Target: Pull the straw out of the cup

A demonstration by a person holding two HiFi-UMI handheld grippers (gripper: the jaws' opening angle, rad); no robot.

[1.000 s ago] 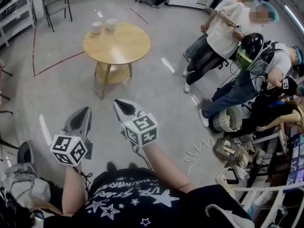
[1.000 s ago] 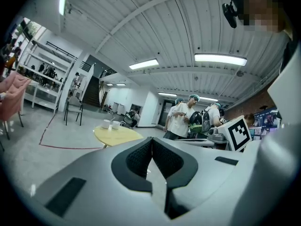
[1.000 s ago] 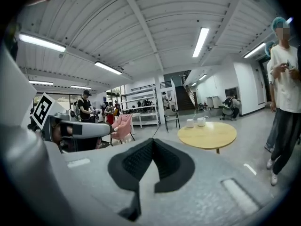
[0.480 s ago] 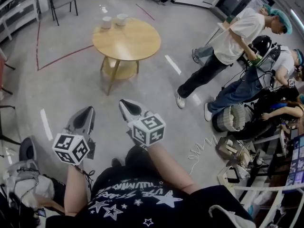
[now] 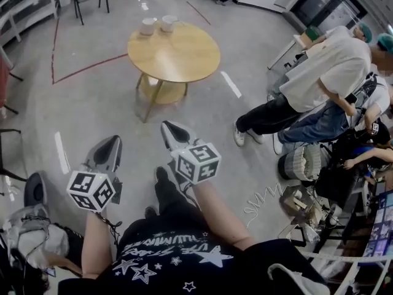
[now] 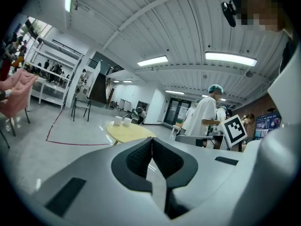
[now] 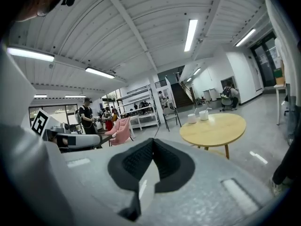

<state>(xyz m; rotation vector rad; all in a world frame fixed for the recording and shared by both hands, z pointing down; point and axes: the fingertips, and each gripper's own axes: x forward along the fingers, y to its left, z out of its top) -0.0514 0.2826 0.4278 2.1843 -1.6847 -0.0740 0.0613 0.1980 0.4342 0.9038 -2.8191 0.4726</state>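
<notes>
The left gripper (image 5: 108,145) and the right gripper (image 5: 174,132) are being held side by side over the grey floor (image 5: 92,103). Each pair of jaws is being pressed together on nothing. Two white cups (image 5: 158,24) are being borne at the far edge of the round wooden table (image 5: 178,54), well apart from both grippers. The straw is too small to be told.

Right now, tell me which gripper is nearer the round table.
Right. The right gripper is ahead, short of the table; the left gripper sits farther back and left.
</notes>
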